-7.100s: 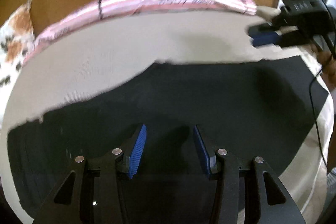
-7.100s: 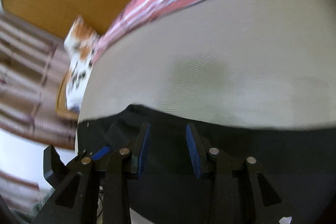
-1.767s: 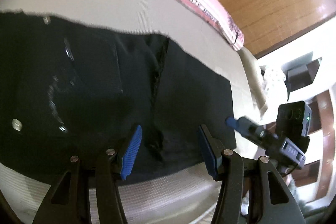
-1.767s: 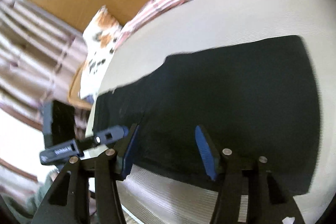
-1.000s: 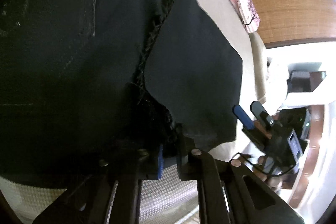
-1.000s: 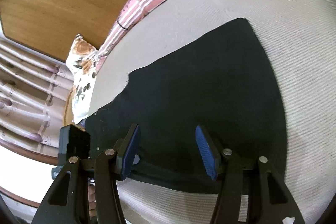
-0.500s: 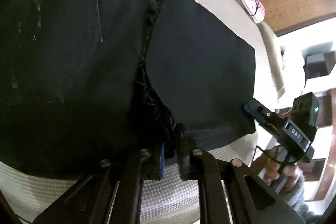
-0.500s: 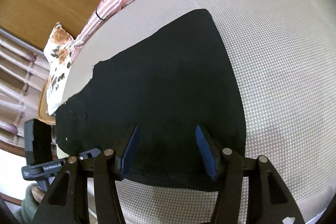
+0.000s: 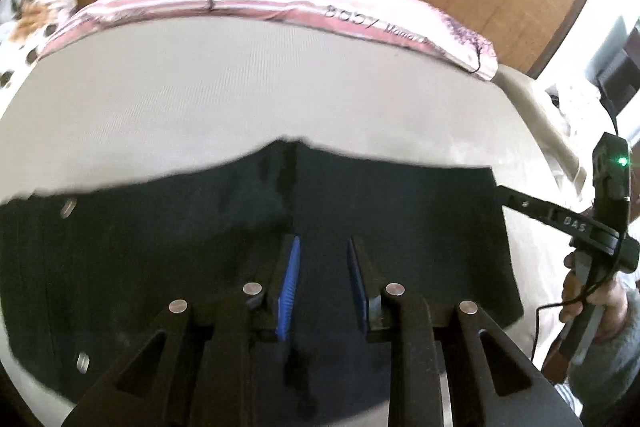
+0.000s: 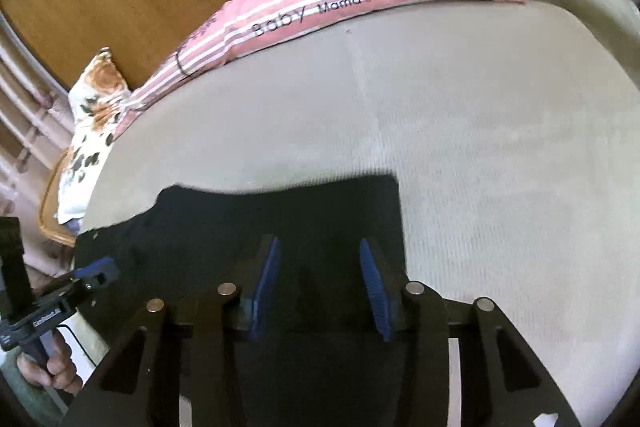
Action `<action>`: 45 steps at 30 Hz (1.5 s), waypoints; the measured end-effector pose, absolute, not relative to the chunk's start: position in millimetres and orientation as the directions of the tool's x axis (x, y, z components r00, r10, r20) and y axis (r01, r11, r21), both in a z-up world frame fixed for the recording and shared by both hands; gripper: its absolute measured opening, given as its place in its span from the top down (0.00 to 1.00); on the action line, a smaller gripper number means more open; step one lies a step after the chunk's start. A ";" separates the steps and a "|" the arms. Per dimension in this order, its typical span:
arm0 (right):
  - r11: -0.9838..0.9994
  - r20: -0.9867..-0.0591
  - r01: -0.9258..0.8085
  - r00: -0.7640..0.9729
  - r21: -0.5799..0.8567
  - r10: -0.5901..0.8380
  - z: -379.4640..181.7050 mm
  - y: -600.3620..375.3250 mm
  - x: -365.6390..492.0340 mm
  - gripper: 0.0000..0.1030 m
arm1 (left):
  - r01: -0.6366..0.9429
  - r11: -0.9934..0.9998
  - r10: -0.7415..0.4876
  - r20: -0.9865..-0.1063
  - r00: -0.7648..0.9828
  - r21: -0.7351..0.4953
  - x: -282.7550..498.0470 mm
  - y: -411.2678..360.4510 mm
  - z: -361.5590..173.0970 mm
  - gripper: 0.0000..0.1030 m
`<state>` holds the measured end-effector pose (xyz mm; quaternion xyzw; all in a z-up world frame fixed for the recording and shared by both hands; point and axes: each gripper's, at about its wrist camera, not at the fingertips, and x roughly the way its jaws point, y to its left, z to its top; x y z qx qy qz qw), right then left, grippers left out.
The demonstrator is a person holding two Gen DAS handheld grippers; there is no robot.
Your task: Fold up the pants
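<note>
the black pants [image 9: 168, 251] lay flat across the lower half of the left wrist view, on the beige mattress [image 9: 208, 99]; in the right wrist view they filled the lower left. the left gripper [image 9: 323, 279] hovered over them at lower centre, its jaws parting with nothing pinched between the blue pads [image 9: 289, 287]. the right gripper [image 10: 318, 287] hung over the pants' right end, its jaws narrowing but not pressing on cloth. a pink striped pillow [image 10: 352, 3] lay along the mattress's far edge, a floral pillow [image 10: 92, 115] at its left.
</note>
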<state>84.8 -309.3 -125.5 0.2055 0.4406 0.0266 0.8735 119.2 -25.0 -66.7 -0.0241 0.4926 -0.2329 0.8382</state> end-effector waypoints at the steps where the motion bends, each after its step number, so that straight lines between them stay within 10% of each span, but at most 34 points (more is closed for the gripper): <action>1: 0.919 -0.764 0.142 0.610 0.367 0.211 -127.0 -311.0 92.2 0.63 | 0.376 0.886 -0.420 -0.813 0.403 -0.271 125.1 -30.5 -70.6 0.74; 16: 0.960 -0.803 0.142 0.585 0.240 0.114 -149.2 -310.0 122.7 0.65 | 0.422 0.869 -0.416 -0.844 0.338 -0.259 173.4 -68.1 -122.5 0.75; 32: 0.959 -0.827 0.146 0.548 0.242 0.125 -154.2 -288.6 46.5 0.64 | 0.488 0.839 -0.422 -0.852 0.309 -0.239 60.3 -31.6 -121.4 0.69; 45: 0.972 -0.839 0.139 0.537 0.188 0.085 -155.4 -263.2 12.6 0.50 | 0.462 0.857 -0.408 -0.849 0.336 -0.229 44.9 -23.7 -119.9 0.68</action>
